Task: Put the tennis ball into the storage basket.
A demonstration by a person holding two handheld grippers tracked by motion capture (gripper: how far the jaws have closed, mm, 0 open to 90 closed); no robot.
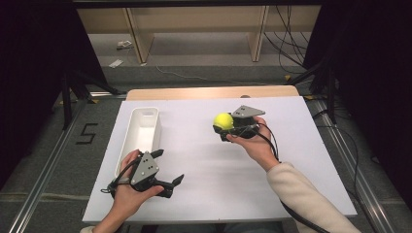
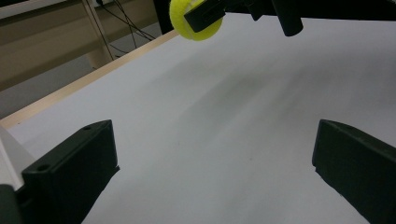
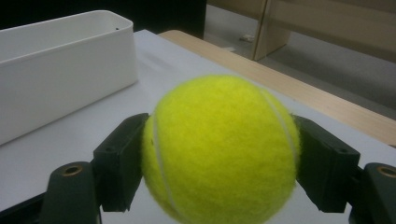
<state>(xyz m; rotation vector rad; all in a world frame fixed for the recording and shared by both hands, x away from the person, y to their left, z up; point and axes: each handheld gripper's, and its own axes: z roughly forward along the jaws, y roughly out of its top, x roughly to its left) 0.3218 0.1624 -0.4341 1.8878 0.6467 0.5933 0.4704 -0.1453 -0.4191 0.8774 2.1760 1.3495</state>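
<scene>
From the high view, the right gripper (image 1: 224,127) sits over the middle of the white table (image 1: 291,160), held in the person's right hand (image 1: 255,143). Its jaws point toward the left side of the picture and are closed on a yellow tennis ball (image 1: 223,120), which sits at the gripper's tip, lifted just above the table surface. The left gripper (image 1: 169,167) is held near the front edge of the table in the left hand (image 1: 127,194), well apart from the ball. Its jaws are spread wide with nothing between them. A long white bin (image 1: 141,133) stands on the table's left part, just beyond the left gripper and well to the left of the ball.

In the left gripper view, the two black jaws stand far apart at the lower corners, with bare table between them. At the top edge, farther off, the tennis ball (image 2: 194,21) shows clamped in the right gripper (image 2: 205,16), one dark jaw lying across its front.

In the right gripper view, the tennis ball (image 3: 219,149) is close up, squeezed between the two black jaws, which press on its left and right sides. The ball sits right at the jaw pads, centred between them. The white bin (image 3: 60,70) stands behind and to the left, apart from the ball, and the table's wooden edge (image 3: 299,95) runs behind on the right.
</scene>
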